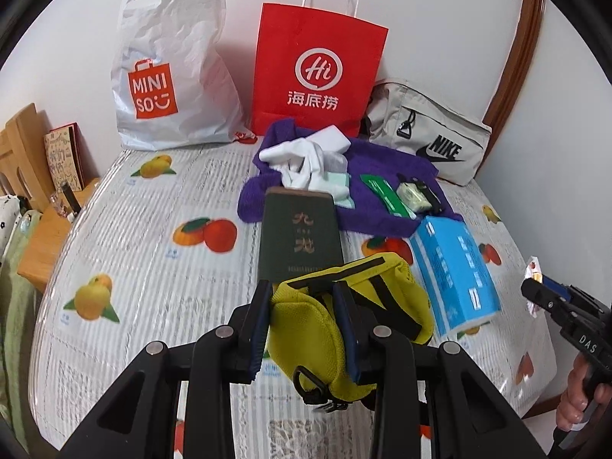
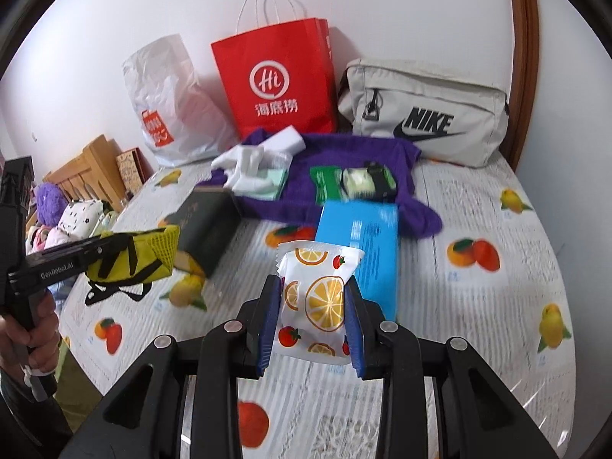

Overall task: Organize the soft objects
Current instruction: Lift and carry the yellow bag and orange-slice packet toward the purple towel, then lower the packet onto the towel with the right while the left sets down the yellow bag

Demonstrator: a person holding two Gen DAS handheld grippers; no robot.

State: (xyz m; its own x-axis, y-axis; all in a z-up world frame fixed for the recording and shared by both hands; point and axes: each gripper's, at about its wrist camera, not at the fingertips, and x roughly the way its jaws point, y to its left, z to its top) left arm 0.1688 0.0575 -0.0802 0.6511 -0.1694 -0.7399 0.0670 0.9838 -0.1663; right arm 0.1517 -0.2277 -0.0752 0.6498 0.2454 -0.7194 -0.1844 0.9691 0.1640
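My left gripper [image 1: 302, 298] is shut on a yellow pouch with black straps [image 1: 306, 325], held above the table. The same yellow pouch [image 2: 130, 258] shows at the left of the right wrist view. My right gripper [image 2: 313, 294] is shut on a white packet printed with orange slices and strawberries [image 2: 315, 302], also lifted off the table. On the table behind lie a purple cloth [image 1: 363, 210], white socks [image 1: 310, 160], a dark green box [image 1: 298, 237] and a blue tissue pack [image 1: 455, 267].
Against the wall stand a white Miniso plastic bag [image 1: 172, 76], a red paper bag [image 1: 317, 72] and a beige Nike bag [image 1: 428, 134]. A fruit-print cover [image 1: 153, 267] lies over the table. A green packet [image 2: 325, 183] rests on the purple cloth.
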